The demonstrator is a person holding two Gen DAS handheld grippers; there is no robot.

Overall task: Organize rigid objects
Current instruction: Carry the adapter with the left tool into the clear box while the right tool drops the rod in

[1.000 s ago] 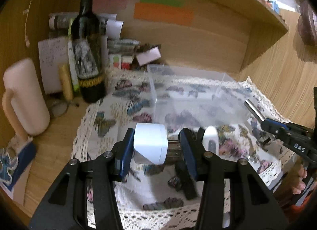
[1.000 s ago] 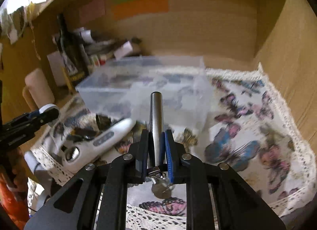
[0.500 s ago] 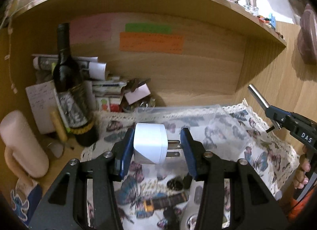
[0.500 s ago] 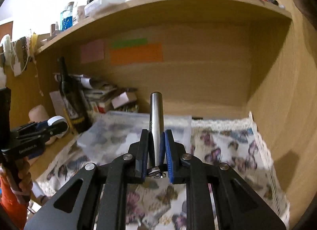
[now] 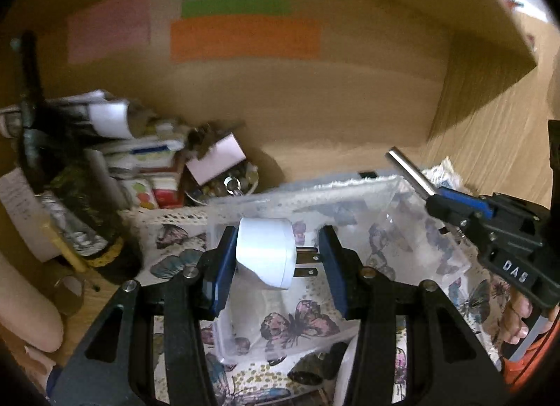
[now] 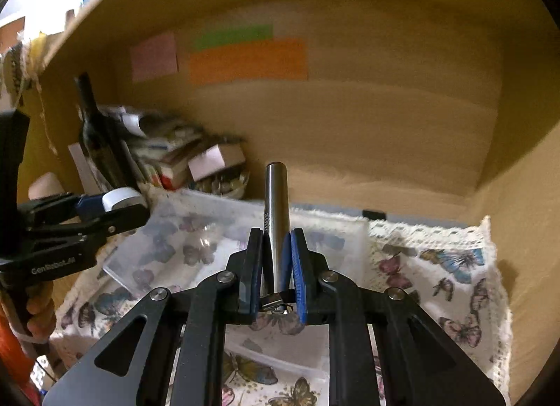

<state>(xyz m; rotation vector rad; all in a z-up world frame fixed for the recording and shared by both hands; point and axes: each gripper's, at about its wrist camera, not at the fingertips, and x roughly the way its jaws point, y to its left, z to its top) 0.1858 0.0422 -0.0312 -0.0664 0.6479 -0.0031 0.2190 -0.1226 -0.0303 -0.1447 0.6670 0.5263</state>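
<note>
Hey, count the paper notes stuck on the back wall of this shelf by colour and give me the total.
Pink notes: 1
Green notes: 1
Orange notes: 1
Total: 3

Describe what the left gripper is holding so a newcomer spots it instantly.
Start at the clear plastic box on the butterfly cloth. Just above its near side, the left gripper holds a white plug adapter between blue-padded fingers. Unlike the steel cylinder in the right gripper, it shows two metal prongs.
</note>
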